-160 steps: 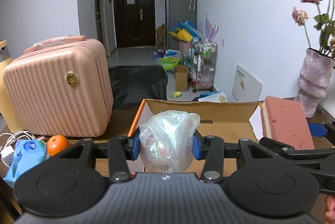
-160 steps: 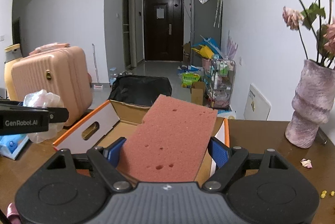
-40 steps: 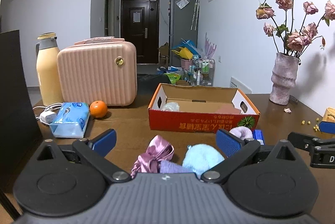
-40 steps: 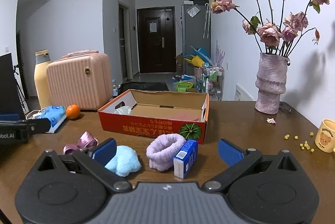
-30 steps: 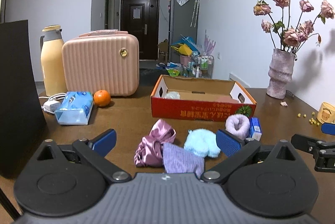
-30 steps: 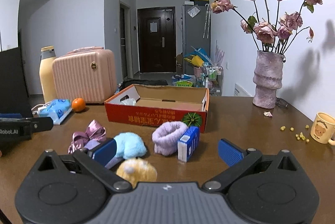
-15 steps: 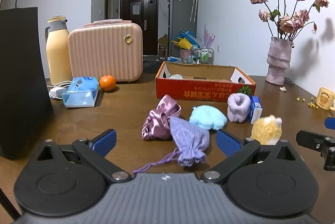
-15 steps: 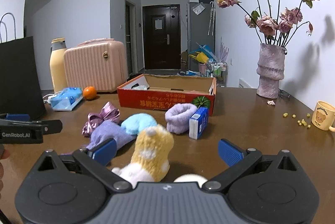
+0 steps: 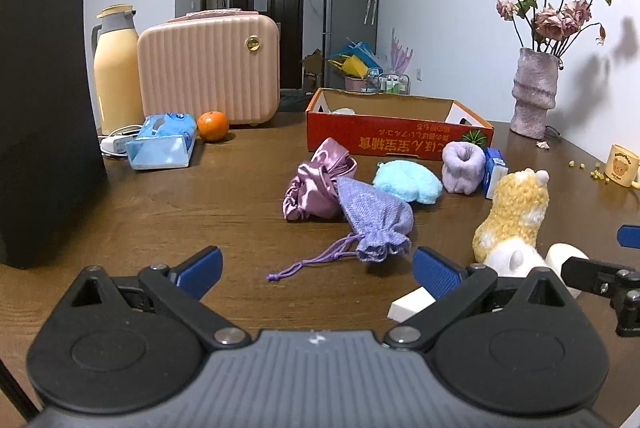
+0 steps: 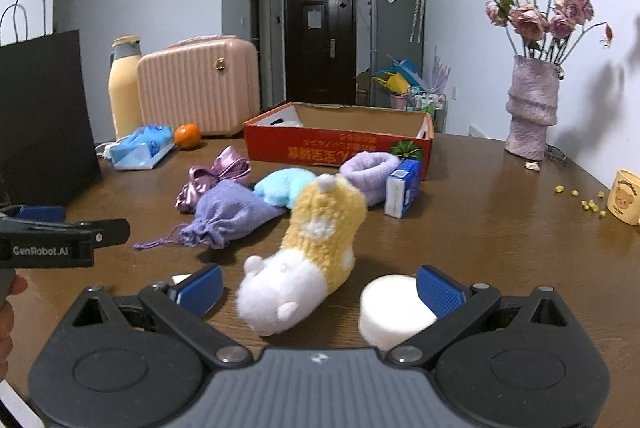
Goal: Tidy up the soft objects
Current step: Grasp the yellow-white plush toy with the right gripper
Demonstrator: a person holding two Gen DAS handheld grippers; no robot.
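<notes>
Both tongs, the left gripper (image 9: 316,268) and the right gripper (image 10: 320,286), are hovering spread and empty. The yellow sock (image 10: 320,240) is lying at twelve o'clock of the right one; I judge it needs pinching next, then carrying to the box (image 10: 340,144).

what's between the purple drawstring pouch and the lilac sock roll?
The light blue fluffy sock, between the purple drawstring pouch and the lilac sock roll; clearest in the right wrist view.
</notes>
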